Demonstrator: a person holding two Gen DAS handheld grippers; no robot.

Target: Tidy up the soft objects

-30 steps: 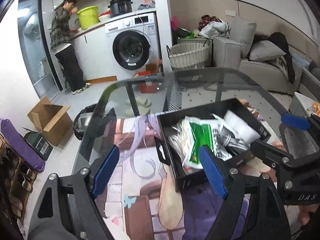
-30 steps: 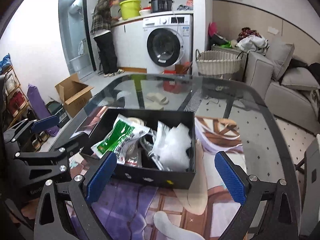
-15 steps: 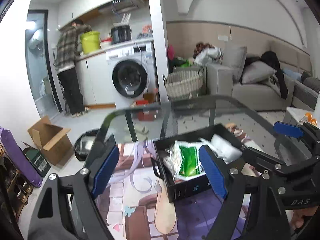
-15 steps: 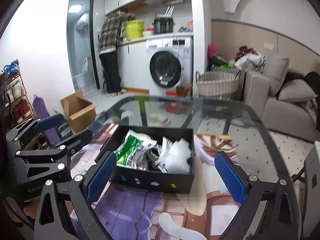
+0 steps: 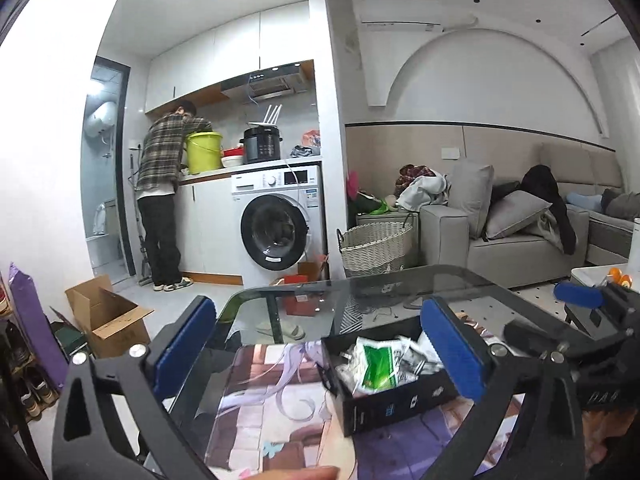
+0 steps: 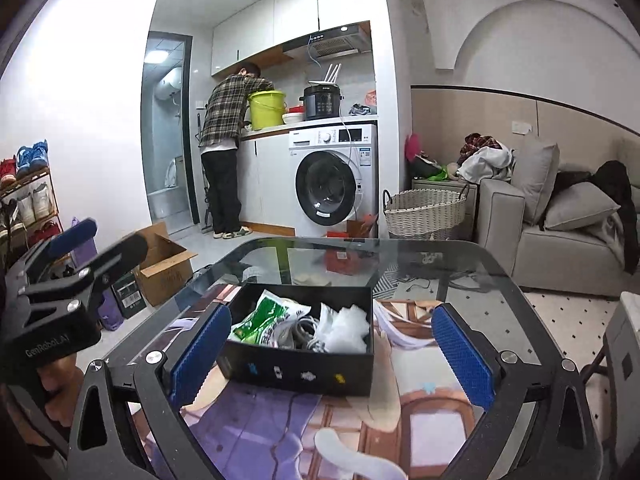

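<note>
A black open box [image 6: 304,372] stands on the printed mat of a glass table [image 6: 500,280]. It holds a green and white packet [image 6: 260,316], grey cables and white soft plastic bags [image 6: 346,328]. The box also shows in the left wrist view [image 5: 392,400] with the green packet [image 5: 378,368]. My left gripper [image 5: 320,356] is open and empty, held back from the box. My right gripper [image 6: 330,350] is open and empty, in front of the box. Each gripper shows at the edge of the other's view.
A wicker basket [image 6: 424,212], a washing machine [image 6: 336,180] and a grey sofa [image 6: 560,232] stand beyond the table. A person [image 6: 228,152] stands at the counter. A cardboard box [image 6: 164,264] lies on the floor at the left.
Both grippers have pulled back and tilted up from the box, so it looks smaller and lower in both views. Both stay open and empty.
</note>
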